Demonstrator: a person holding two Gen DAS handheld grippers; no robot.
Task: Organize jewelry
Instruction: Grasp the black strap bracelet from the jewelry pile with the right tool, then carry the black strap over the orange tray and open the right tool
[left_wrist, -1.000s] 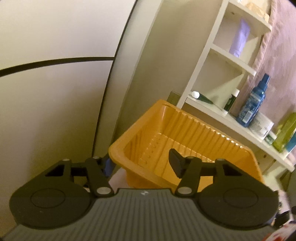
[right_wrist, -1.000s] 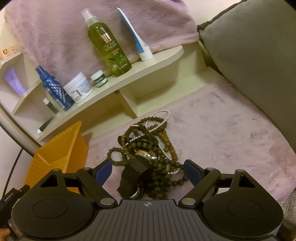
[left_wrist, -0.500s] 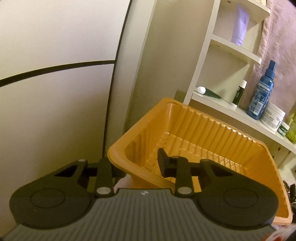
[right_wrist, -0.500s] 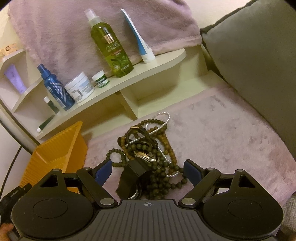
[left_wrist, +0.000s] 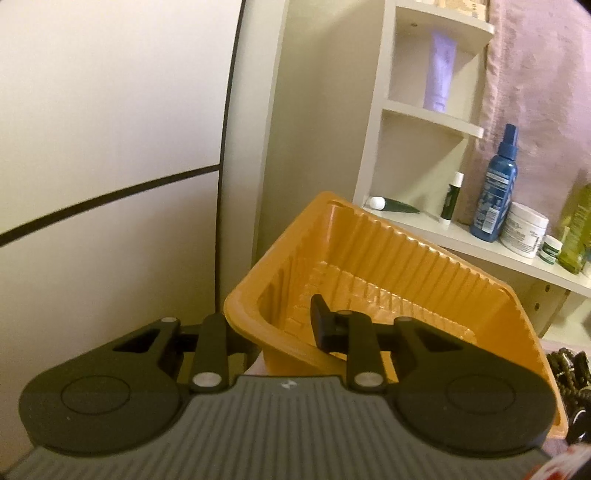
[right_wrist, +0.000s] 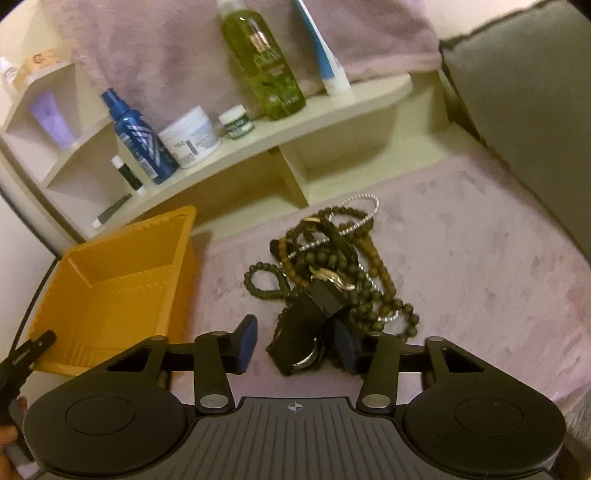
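Right gripper (right_wrist: 295, 341) is closing its jaws around a black watch (right_wrist: 308, 328) at the near end of the jewelry pile (right_wrist: 332, 266); the pads sit either side of it, and I can't tell if they press on it. Left gripper (left_wrist: 280, 328) is closing on the near-left corner of the orange tray (left_wrist: 388, 251), one finger (left_wrist: 321, 321) inside the wall, the other outside, wall between them. That tangle of bead strands lies mid-way across the pink blanket (right_wrist: 461, 258), tray just left of it, below the shelf (right_wrist: 295, 122) of bottles.
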